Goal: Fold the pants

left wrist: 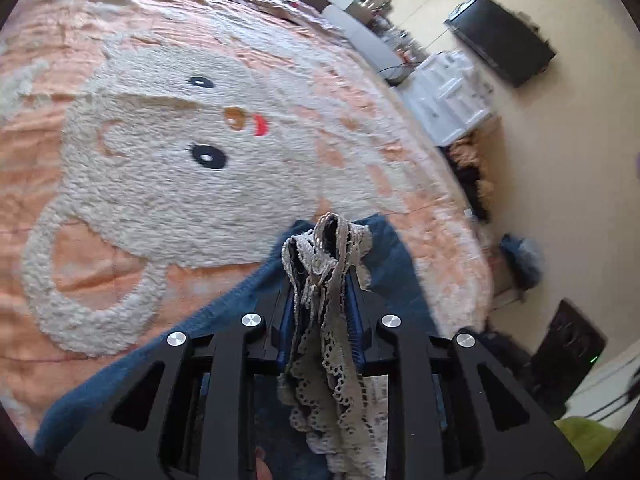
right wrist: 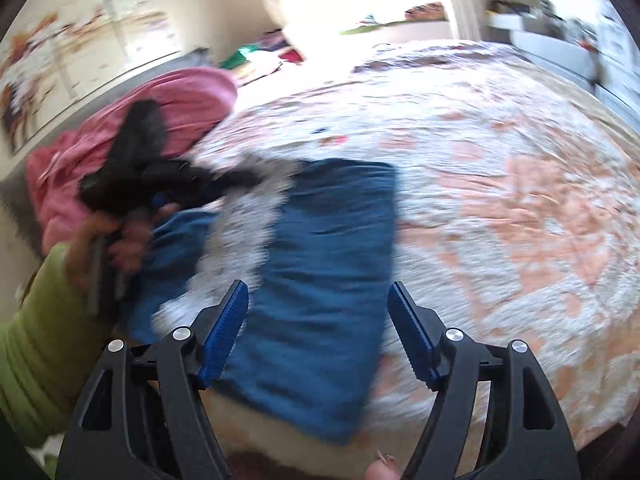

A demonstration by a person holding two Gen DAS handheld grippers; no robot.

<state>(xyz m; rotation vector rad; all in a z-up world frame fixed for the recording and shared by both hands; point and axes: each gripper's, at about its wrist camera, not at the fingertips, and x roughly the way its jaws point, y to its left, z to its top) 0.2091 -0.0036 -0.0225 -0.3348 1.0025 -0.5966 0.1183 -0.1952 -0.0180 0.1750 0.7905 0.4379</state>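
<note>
On the bedspread [right wrist: 500, 184], blue pants [right wrist: 320, 280] beyond parted right fingers [right wrist: 228, 320].

No readable text, label, brand, number or sign found in either view. Printed sheets on the wall [right wrist: 92, 36] in the right wrist view too blurred to make out any letters. Nothing legible on the dark screen [left wrist: 500, 38] or the white drawer unit [left wrist: 452, 92] in the left wrist view.
</note>
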